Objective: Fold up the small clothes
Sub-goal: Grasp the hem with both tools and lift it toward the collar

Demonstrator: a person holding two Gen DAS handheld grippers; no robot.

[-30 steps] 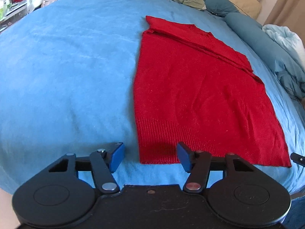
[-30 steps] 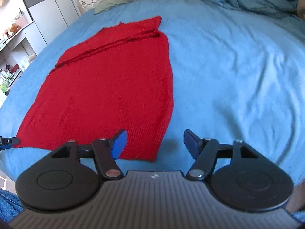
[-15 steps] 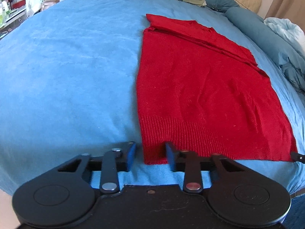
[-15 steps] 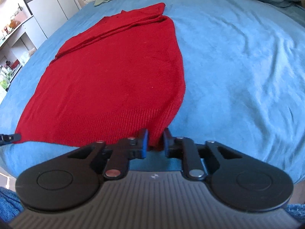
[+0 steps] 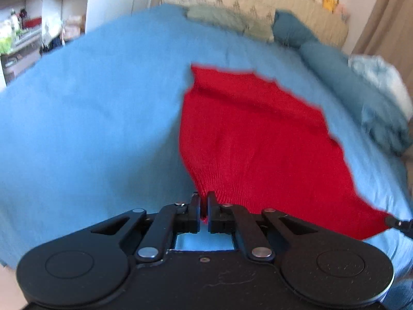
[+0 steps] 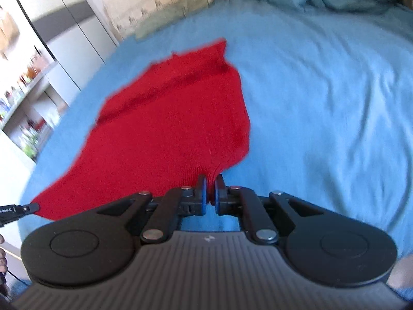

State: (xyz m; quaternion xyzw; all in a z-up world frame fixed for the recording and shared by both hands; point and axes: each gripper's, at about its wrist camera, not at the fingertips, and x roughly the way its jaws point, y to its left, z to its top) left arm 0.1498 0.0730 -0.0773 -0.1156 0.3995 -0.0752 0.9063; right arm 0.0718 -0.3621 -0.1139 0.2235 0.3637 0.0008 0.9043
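A red knitted garment [image 5: 258,139] lies spread on the blue bed; it also shows in the right wrist view [image 6: 170,124]. My left gripper [image 5: 204,201] is shut on the garment's near left hem corner and holds it lifted off the bed. My right gripper [image 6: 211,188] is shut on the near right hem corner, also lifted. The near hem hangs between the two grippers. The far part with the folded-in sleeves still rests on the bed. The other gripper's tip shows at each view's edge, in the left wrist view [image 5: 395,222] and in the right wrist view [image 6: 23,209].
The blue bed cover [image 5: 90,118] stretches wide to either side. Pillows [image 5: 232,20] and a rumpled blue duvet [image 5: 382,108] lie at the head and far side. Shelves with bottles [image 6: 23,95] stand beside the bed.
Both grippers went from open to shut on the hem corners, then rose, lifting the near edge of the garment off the bed. The views have tilted up and blurred.
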